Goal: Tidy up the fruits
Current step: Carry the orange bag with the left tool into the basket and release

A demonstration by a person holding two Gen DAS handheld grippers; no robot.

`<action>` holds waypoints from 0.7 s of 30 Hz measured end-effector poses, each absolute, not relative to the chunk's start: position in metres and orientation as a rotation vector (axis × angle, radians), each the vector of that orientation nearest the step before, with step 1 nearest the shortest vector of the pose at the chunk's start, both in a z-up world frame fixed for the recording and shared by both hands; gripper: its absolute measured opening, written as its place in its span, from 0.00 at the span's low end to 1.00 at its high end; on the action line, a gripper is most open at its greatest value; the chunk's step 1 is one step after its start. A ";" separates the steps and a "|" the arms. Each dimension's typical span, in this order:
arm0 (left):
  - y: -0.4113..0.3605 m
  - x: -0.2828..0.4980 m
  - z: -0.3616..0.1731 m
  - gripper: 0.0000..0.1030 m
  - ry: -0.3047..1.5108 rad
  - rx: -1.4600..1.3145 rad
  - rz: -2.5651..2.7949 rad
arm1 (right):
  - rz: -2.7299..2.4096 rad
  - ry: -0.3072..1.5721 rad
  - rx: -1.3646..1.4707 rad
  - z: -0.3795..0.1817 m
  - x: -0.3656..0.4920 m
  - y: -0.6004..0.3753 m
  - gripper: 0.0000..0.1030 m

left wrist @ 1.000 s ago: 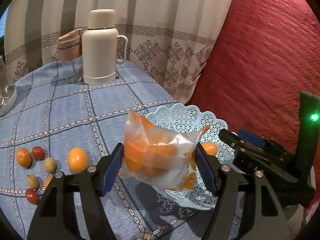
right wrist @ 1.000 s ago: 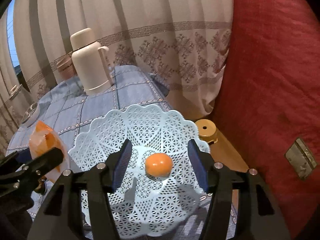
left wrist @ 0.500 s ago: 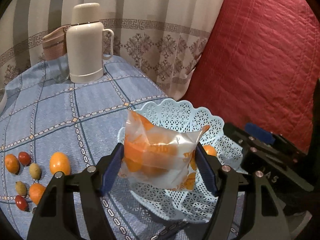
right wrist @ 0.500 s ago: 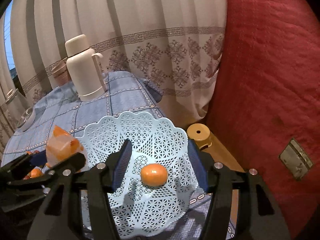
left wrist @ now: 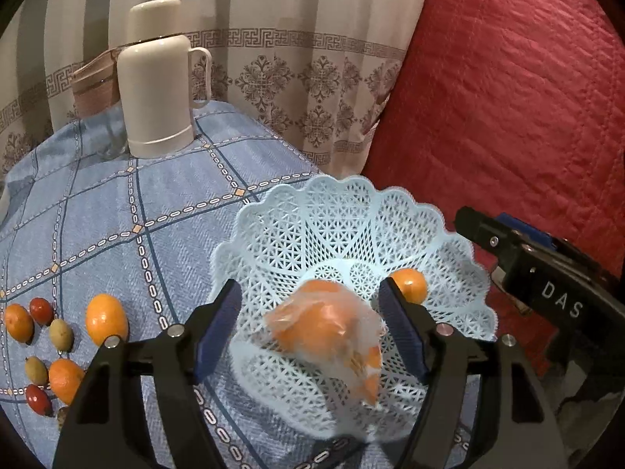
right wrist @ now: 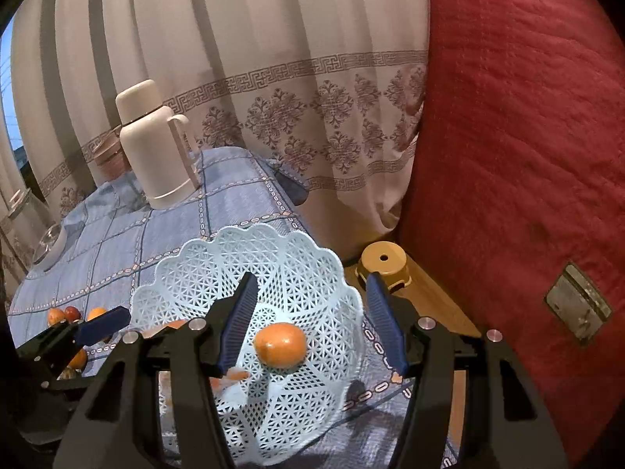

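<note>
Blue tablecloth [left wrist: 117,203] | stool [right wrist: 384,267] right-view only | bagged oranges [left wrist: 332,336] in basket [left wrist: 351,211] | both grippers wide

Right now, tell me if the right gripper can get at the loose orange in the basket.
Probably yes. The right gripper is open, its fingers either side of the orange in the basket, with nothing between. The bag lies off to the left.

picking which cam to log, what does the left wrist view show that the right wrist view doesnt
Only the left wrist view: the bag of oranges in the basket, blurred between the open left gripper, and the green and red small fruits on the tablecloth.

Only the right wrist view: a tan stool on the floor and a metal plate on the red quilt.

Both: the basket, the loose orange, the thermos, the curtain.
</note>
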State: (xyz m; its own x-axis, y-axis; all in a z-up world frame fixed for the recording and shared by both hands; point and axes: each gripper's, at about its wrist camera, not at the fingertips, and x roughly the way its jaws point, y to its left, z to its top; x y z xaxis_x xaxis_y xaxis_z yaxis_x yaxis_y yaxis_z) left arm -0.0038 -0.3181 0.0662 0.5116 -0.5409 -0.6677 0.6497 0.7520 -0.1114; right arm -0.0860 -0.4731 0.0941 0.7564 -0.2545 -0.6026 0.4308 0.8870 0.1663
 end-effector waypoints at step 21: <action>-0.273 -0.001 0.081 0.91 0.710 0.096 -0.627 | -0.319 0.604 0.334 0.092 -0.084 -0.460 0.66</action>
State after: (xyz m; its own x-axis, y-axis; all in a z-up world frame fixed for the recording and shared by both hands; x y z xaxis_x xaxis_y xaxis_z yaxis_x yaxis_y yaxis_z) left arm -0.0012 -0.2730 0.0808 0.5839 -0.5050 -0.6356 0.5683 0.8134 -0.1241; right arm -0.0836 -0.4595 0.0921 0.7777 -0.1933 -0.5982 0.3854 0.8984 0.2108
